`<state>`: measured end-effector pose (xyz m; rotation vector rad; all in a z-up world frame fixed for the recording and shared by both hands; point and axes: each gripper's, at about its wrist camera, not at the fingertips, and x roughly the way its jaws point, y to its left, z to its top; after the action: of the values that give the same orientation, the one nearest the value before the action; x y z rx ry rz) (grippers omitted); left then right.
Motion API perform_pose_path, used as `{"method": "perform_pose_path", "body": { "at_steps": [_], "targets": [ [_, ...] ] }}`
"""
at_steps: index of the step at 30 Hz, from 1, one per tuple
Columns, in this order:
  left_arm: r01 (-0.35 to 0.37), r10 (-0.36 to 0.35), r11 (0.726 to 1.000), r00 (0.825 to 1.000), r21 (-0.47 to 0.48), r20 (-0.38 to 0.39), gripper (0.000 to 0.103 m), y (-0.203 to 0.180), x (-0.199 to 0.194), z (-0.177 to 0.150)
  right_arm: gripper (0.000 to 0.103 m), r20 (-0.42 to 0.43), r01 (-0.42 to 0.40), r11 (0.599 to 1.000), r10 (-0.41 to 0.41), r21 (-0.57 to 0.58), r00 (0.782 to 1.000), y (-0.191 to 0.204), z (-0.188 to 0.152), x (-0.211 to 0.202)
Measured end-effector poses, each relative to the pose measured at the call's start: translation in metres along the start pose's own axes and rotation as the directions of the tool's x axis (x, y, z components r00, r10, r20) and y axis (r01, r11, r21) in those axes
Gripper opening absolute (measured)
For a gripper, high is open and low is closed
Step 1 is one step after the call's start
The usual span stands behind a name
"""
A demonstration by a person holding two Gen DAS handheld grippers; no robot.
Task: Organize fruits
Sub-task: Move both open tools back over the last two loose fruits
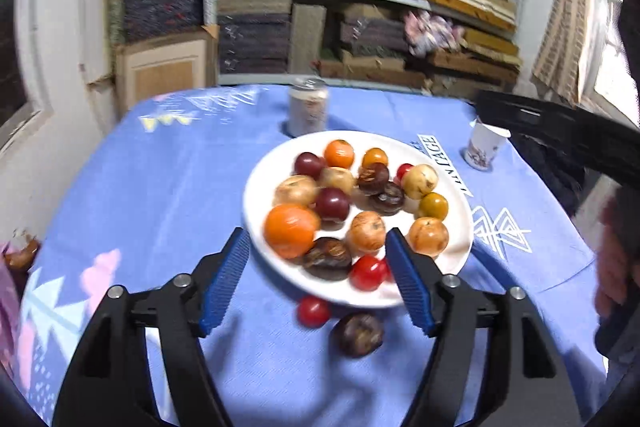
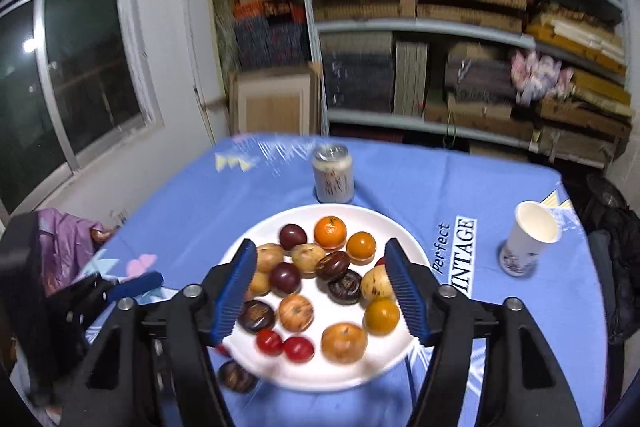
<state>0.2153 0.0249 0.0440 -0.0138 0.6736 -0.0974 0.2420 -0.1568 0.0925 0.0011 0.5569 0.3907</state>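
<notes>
A white plate [image 1: 458, 223] [image 2: 384, 363] on the blue tablecloth holds several small fruits: oranges [image 1: 291, 229], dark plums [image 2: 285, 277], tan apples [image 2: 344, 343], brown fruits and red tomatoes [image 2: 298, 348]. Off the plate, near its front rim, lie a red tomato [image 1: 313, 311] and a dark brown fruit [image 1: 358, 334] [image 2: 236, 375]. My left gripper [image 1: 317, 239] hangs open over the plate's near edge, nothing between its blue pads. My right gripper [image 2: 320, 247] is open above the plate, holding nothing. One blue left finger [image 2: 136, 285] shows at the left of the right wrist view.
A drinks can [image 1: 308, 111] [image 2: 333, 175] stands behind the plate. A paper cup [image 1: 484, 147] [image 2: 528, 243] stands at the right. A purple bag [image 2: 64, 239] lies at the table's left edge. Shelves of stacked boxes fill the back wall, with a window on the left.
</notes>
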Motion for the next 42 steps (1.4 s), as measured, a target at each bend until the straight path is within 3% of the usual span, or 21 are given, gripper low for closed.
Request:
{"method": "perform_pose_path", "body": {
  "at_steps": [3,5,8,11,16,23,31,39,42],
  "targets": [
    [-0.054,0.054,0.998,0.998,-0.013,0.020,0.071,0.012,-0.017,-0.023,0.082,0.058,-0.032,0.999,0.030,0.026,0.998,0.008,-0.031,-0.030],
    [-0.099,0.099,0.995,0.995,-0.030,0.018,0.088,0.020,-0.020,-0.037,0.095,0.100,-0.038,0.998,0.032,0.051,0.994,0.010,-0.054,-0.039],
    [-0.189,0.189,0.981,0.982,-0.033,-0.008,0.091,0.029,-0.010,-0.053,0.100,0.161,-0.016,0.997,0.003,0.075,0.987,0.011,-0.096,-0.040],
    [-0.159,0.154,0.985,0.985,-0.060,-0.074,0.091,0.037,0.009,-0.052,0.100,0.034,0.043,0.999,-0.043,0.013,0.998,0.017,-0.116,-0.013],
    [-0.094,0.091,0.995,0.992,-0.034,-0.084,0.091,0.035,0.021,-0.054,0.100,0.007,0.039,0.999,-0.038,-0.009,0.999,0.021,-0.119,-0.006],
    [-0.079,0.081,0.997,0.990,0.022,-0.113,0.091,0.020,0.048,-0.049,0.100,-0.026,0.046,0.999,-0.046,-0.016,0.999,0.024,-0.126,0.001],
    [-0.109,0.118,0.992,0.979,0.065,-0.163,0.091,0.016,0.066,-0.050,0.100,-0.060,0.031,0.998,-0.034,-0.047,0.998,0.032,-0.130,0.008],
    [-0.182,0.189,0.981,0.975,0.072,-0.116,0.089,0.038,0.047,-0.053,0.100,-0.066,0.031,0.999,-0.034,-0.045,0.997,0.032,-0.131,0.009],
    [-0.189,0.191,0.982,0.977,0.027,-0.100,0.087,0.050,0.038,-0.051,0.100,-0.068,0.027,0.999,-0.029,-0.041,0.997,0.032,-0.131,0.009]
  ]
}}
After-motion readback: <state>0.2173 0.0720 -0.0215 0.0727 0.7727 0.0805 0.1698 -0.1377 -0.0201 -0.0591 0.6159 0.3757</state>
